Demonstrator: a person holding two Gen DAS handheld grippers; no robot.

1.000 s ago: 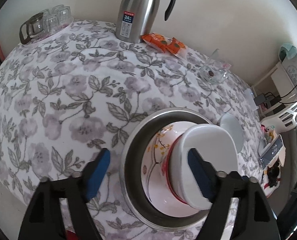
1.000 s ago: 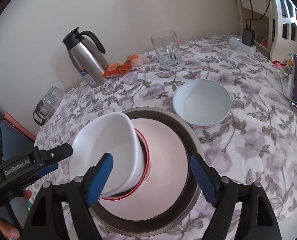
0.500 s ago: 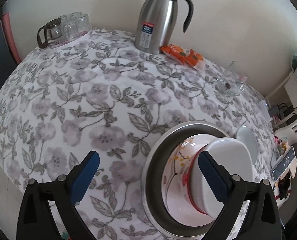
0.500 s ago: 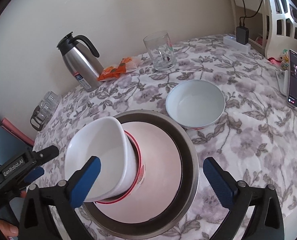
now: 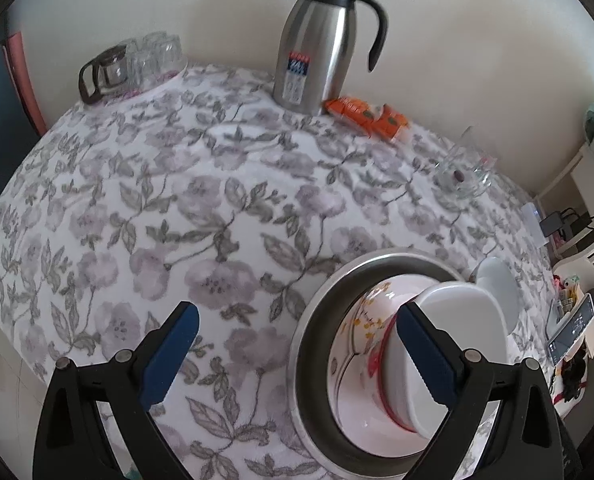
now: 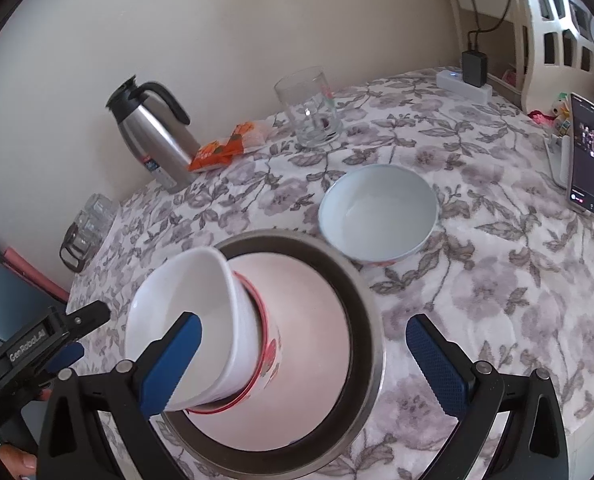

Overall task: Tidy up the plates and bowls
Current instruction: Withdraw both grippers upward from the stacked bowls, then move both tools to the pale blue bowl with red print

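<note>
One white bowl (image 6: pixel 185 304) tilted leftward in basin (image 6: pixel 361 304)

A steel thermos (image 5: pixel 321 40), orange snack packets (image 5: pixel 365 114), glass mug (image 6: pixel 311 110) and perhaps stacked glasses (image 5: pixel 149 60).

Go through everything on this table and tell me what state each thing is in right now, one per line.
Left gripper: open, holding nothing.
Right gripper: open, holding nothing.
Steel basin: upright, holds the stacked bowls.
Plain white bowl: tilted, nested in the red-rimmed bowl.
Separate white bowl: upright, empty, beside the basin.
Glass mug: upright, looks empty.
Thermos jug: upright, lid on.
Snack packets: lying flat.
Phone: screen lit.
</note>
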